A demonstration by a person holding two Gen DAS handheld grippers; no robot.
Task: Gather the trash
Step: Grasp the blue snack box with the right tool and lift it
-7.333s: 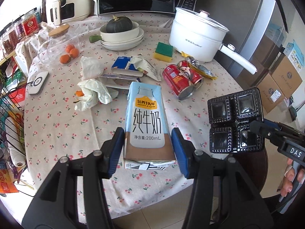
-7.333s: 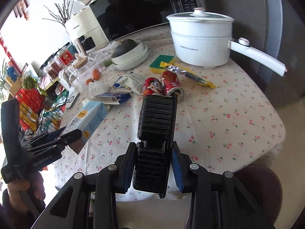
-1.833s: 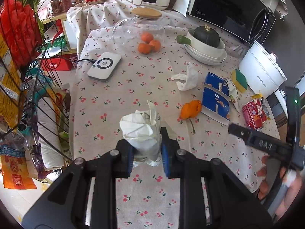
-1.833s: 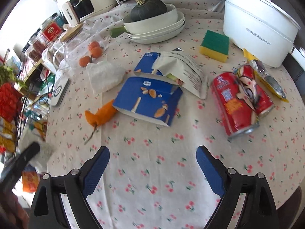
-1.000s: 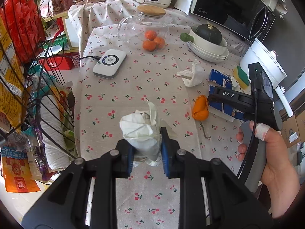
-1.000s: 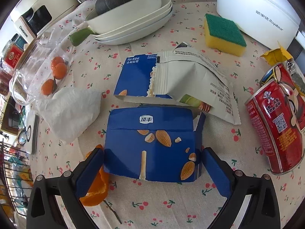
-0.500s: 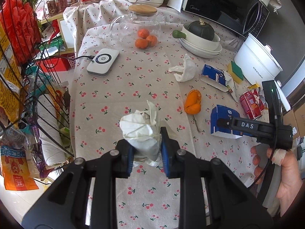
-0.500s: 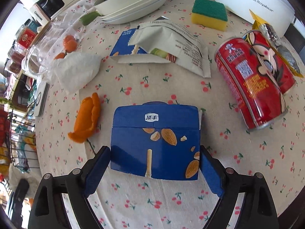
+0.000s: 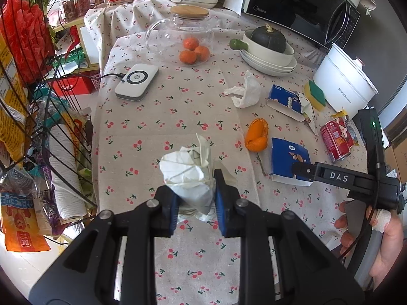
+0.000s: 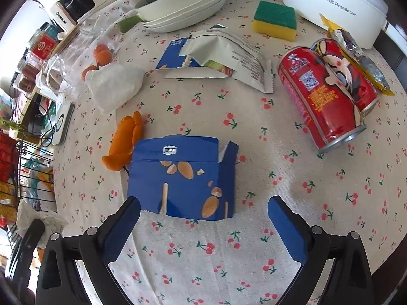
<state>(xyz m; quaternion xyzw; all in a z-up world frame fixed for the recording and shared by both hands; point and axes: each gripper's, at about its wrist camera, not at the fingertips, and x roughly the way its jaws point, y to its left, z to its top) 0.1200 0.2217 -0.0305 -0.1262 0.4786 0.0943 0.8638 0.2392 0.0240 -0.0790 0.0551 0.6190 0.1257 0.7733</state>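
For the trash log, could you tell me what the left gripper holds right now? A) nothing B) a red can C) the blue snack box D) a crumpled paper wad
D: the left gripper is shut on the crumpled paper wad; the blue snack box lies on the table.

Home kitchen, microwave (image 9: 300,7), cooking pot (image 9: 343,81), cherry-print tablecloth (image 9: 162,117)

Black left gripper (image 9: 195,200) with blue pads, silver screws; right gripper (image 10: 203,226) alike, marked DAS.
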